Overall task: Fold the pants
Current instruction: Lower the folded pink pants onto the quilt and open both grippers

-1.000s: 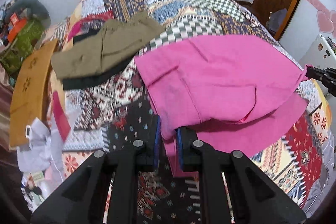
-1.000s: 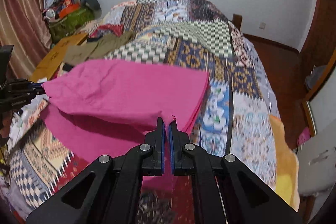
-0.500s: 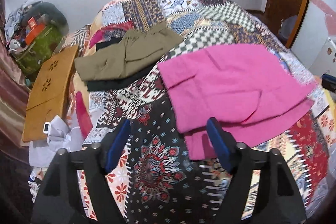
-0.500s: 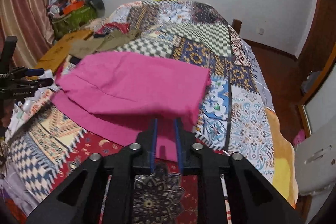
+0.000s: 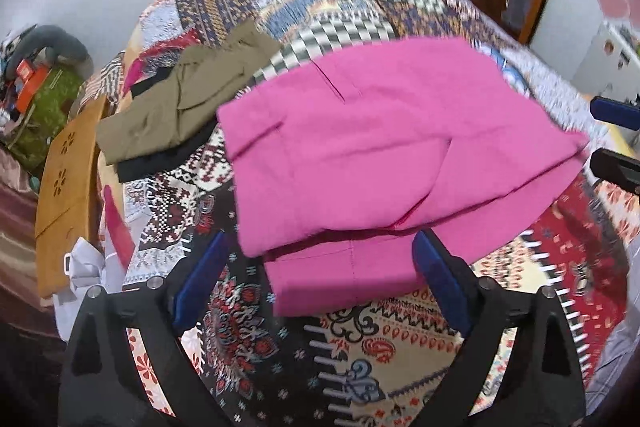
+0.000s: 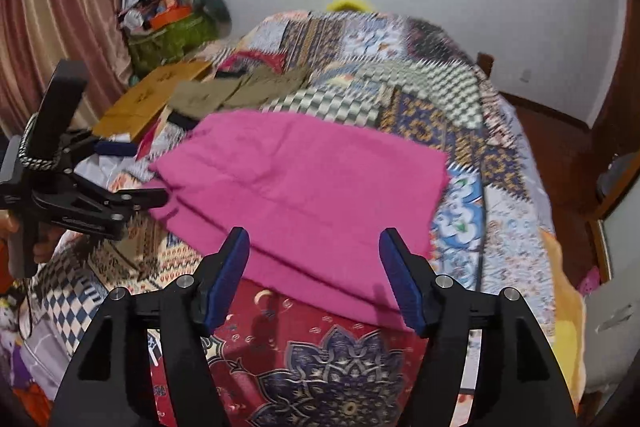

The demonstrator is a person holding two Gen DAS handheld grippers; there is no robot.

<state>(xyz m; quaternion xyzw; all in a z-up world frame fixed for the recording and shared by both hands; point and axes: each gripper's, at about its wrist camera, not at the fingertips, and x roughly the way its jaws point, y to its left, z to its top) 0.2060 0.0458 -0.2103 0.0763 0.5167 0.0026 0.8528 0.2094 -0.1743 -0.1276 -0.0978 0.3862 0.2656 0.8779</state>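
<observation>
The pink pants (image 5: 384, 155) are seen lying folded on the patchwork bedspread (image 5: 360, 347), the upper layer set back so that a strip of the lower layer is left showing along the near edge. The left claw (image 5: 320, 275) is held wide apart just above that near edge, and nothing is gripped between its blue pads (image 5: 202, 275). The right claw (image 6: 316, 275) is likewise spread wide over the opposite side of the pants (image 6: 304, 195), and nothing is held in it. An olive garment (image 5: 188, 99) is laid on a black one (image 5: 160, 159) near the pants, towards the wall. A wooden board (image 5: 66, 187) is propped at the bed's edge.
</observation>
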